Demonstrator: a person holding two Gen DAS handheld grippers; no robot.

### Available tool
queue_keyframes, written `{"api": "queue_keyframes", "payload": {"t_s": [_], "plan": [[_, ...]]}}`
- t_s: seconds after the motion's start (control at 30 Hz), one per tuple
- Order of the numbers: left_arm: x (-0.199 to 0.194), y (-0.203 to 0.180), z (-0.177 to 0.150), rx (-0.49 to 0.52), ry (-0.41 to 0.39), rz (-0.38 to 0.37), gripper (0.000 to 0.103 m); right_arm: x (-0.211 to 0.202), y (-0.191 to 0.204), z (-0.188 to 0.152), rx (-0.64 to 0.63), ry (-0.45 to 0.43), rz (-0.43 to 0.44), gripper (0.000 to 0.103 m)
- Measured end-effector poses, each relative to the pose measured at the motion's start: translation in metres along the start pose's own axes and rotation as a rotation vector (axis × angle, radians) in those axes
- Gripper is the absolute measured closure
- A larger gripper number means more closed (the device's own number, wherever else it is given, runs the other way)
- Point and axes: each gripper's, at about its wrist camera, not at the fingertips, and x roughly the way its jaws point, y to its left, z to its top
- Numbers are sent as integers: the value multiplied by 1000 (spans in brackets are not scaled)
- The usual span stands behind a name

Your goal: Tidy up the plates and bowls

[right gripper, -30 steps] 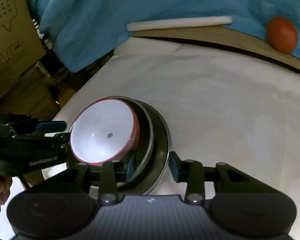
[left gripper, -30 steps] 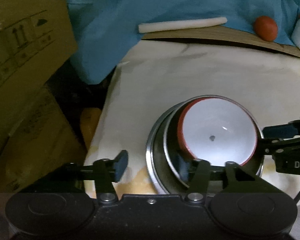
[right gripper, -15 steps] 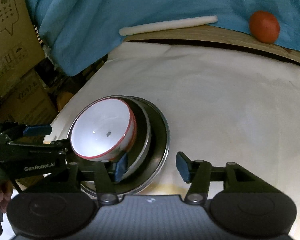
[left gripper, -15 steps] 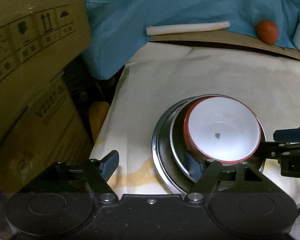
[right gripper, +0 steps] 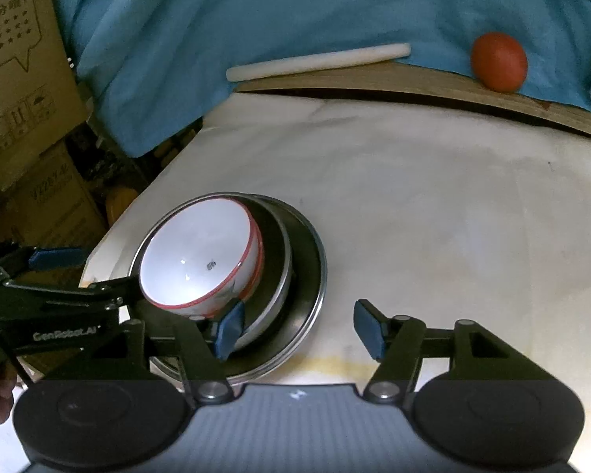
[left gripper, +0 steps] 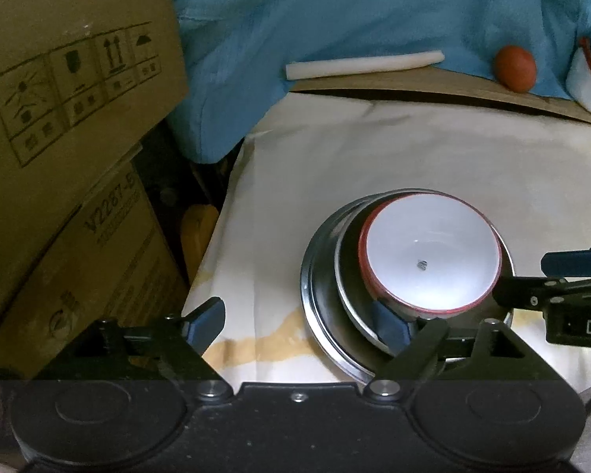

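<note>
A white bowl with a red rim [left gripper: 429, 260] [right gripper: 201, 254] sits nested in a steel dish [left gripper: 344, 272] [right gripper: 279, 276] on a larger steel plate [left gripper: 315, 315] [right gripper: 311, 287], near the left front corner of the white-covered table [left gripper: 374, 165] [right gripper: 433, 197]. My left gripper [left gripper: 299, 321] is open, its right finger [left gripper: 390, 325] over the stack's front rim. My right gripper [right gripper: 299, 329] is open, its left finger [right gripper: 228, 329] over the stack's front edge and its right finger over the cloth. Neither holds anything.
Cardboard boxes [left gripper: 67, 126] stand left of the table. At the back lie a blue cloth [left gripper: 374, 12], a white rod [left gripper: 364, 64] [right gripper: 319, 61] and an orange ball [left gripper: 514, 67] [right gripper: 498, 61] on a board. Another white red-rimmed bowl [left gripper: 589, 79] sits far right.
Both grippers have pulled back from the stack and opened wider. The right gripper, which straddled the plate's rim, has let go. The stack has stayed put.
</note>
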Motion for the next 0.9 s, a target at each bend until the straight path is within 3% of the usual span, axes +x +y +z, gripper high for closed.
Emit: {"api": "queue_keyframes", "payload": {"t_s": [0.6,0.8,0.9], "plan": [[-12,12,-13,-35,-54,-77,17,-23,1,-11,42,-35,-6,31],[-23,20,-23,-54,-96,-114,14,-36,2,-20,62,-97,-10,20],[-32,23,-29,-50,-131,-140,5,-46,2,-28,82,-135,-15,16]]}}
